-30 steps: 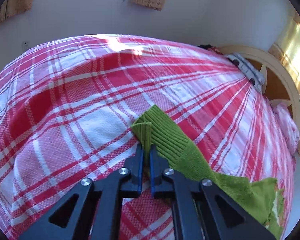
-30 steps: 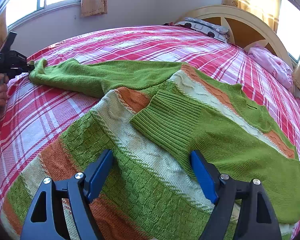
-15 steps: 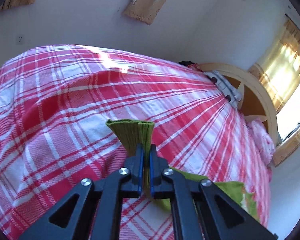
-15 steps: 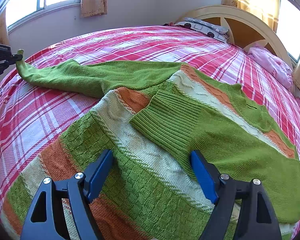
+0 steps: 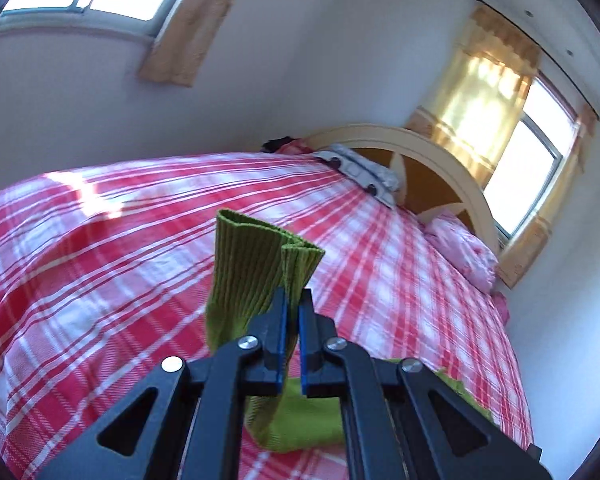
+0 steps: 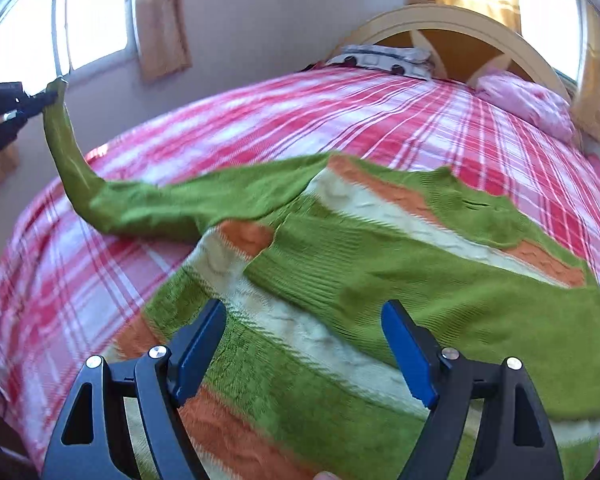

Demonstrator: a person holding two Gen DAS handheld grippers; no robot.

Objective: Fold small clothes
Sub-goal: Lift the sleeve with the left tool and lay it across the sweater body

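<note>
A green, cream and orange striped knit sweater (image 6: 380,264) lies spread on the bed. Its right sleeve is folded across the body. My left gripper (image 5: 293,304) is shut on the ribbed green cuff (image 5: 256,264) of the other sleeve and holds it lifted above the bed. In the right wrist view the left gripper (image 6: 50,96) is at the far left, with the sleeve (image 6: 76,168) hanging from it down to the bed. My right gripper (image 6: 304,328) is open and empty, just above the sweater's lower body.
The bed has a red and white plaid cover (image 5: 100,264). A cream arched headboard (image 6: 460,28), a patterned pillow (image 6: 380,58) and a pink bundle (image 6: 528,104) are at the far end. Windows with yellow curtains (image 5: 480,96) line the walls.
My left gripper has lifted the sleeve cuff up off the bed and tilted upward. The right gripper has stayed open and risen slightly over the sweater.
</note>
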